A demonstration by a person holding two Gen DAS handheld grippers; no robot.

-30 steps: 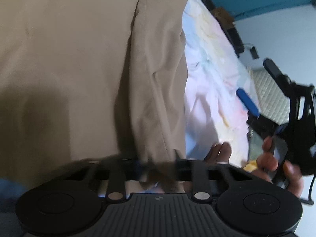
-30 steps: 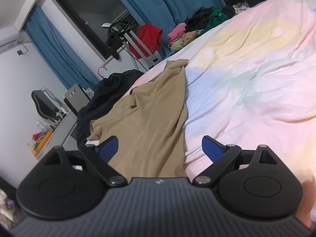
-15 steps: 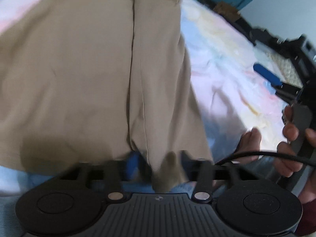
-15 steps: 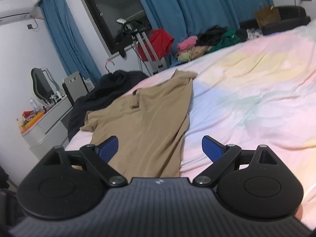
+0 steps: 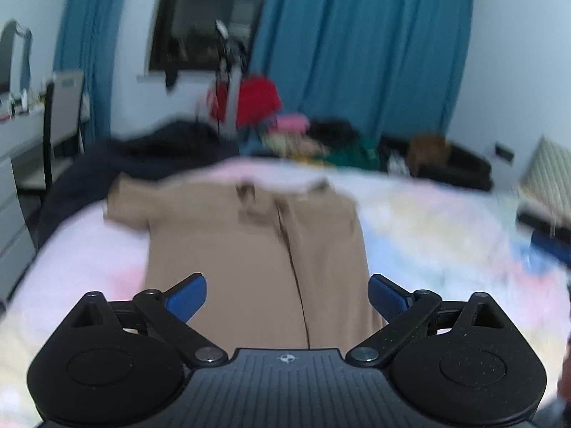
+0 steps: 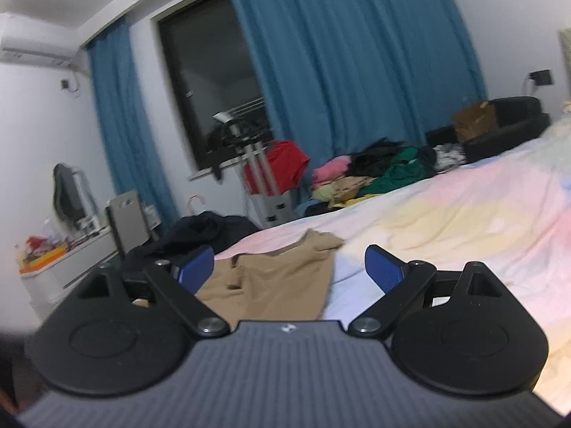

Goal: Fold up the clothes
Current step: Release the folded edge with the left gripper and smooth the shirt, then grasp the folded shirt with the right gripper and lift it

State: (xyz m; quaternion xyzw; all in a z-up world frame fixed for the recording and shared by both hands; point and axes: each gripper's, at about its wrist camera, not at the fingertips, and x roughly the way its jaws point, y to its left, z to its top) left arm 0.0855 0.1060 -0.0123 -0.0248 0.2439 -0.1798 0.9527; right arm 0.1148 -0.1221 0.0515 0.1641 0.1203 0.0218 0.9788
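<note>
My left gripper (image 5: 287,294) is wide open w/ nothing in it. The blue pads (image 5: 185,296) sit far apart, up over the near end of the tan shirt (image 5: 249,256), not touching it. My right gripper (image 6: 289,271) is wide open too & holds nothing. It points low across the bed (image 6: 464,221).

The shirt lies flat on the bed, spread out long-ways, w/ a dark line running down its middle. One short sleeve sticks out to the left at the far end. The collar is at the far end too, but it's blurry. From the right cam the shirt (image 6: 278,278) is on the left part of the bed, just past my pads.

The sheet (image 5: 446,235) is soft pink, yellow & blue. A dark cloth heap (image 6: 200,232) sits at the bed's far left edge, near the shirt. Past the bed is a pile of clothes (image 6: 374,174), pink, green & black. A red top (image 6: 285,164) hangs on a rack. Blue curtains (image 6: 357,53) hang by a dark window (image 6: 214,78). A desk (image 6: 60,260) is on the left.
</note>
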